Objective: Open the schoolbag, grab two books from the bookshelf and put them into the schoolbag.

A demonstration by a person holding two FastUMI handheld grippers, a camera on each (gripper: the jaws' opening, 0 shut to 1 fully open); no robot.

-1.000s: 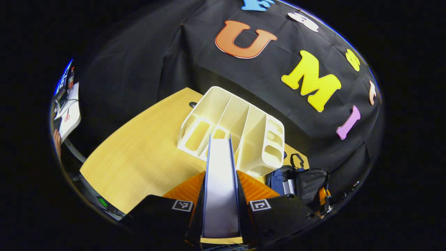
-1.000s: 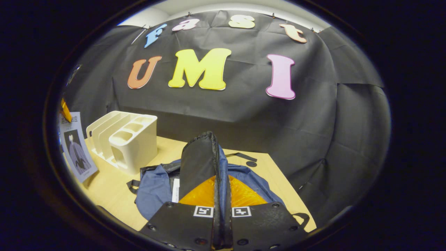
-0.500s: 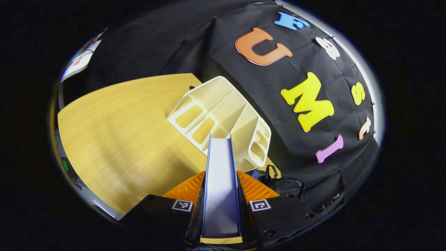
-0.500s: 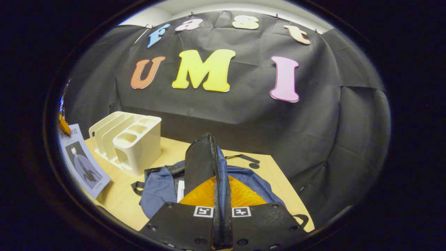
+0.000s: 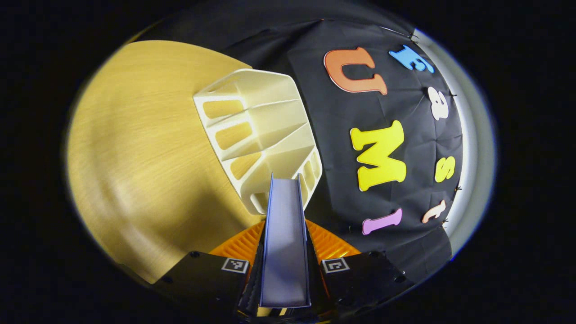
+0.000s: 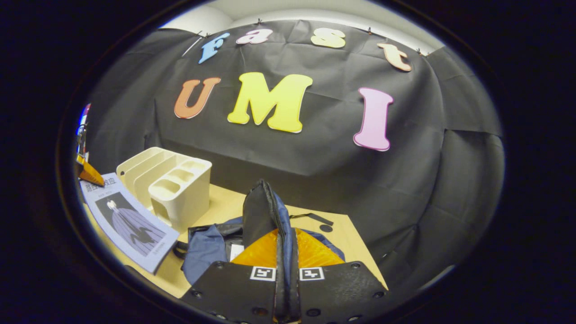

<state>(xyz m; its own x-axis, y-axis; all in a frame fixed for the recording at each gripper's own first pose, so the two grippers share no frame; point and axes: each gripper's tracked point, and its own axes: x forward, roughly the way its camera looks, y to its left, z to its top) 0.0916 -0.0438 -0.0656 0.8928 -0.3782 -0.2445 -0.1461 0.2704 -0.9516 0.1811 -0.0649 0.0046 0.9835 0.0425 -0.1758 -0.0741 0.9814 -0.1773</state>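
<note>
1. Our left gripper is clamping a thin blue paperback book above the cream plastic bookshelf, ready for packing.
2. Our right gripper is pinching the blue fabric schoolbag's black zippered flap, holding it open on the wooden desk.

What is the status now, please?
Left gripper shut on book, clear of the bookshelf. Right gripper shut on the schoolbag flap, bag held open. Nothing in the way.

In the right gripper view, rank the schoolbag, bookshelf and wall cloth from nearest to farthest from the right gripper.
1. schoolbag: its flap is clamped in the right gripper.
2. bookshelf: left, standing on the table behind the bag.
3. wall cloth: behind everything.
</note>
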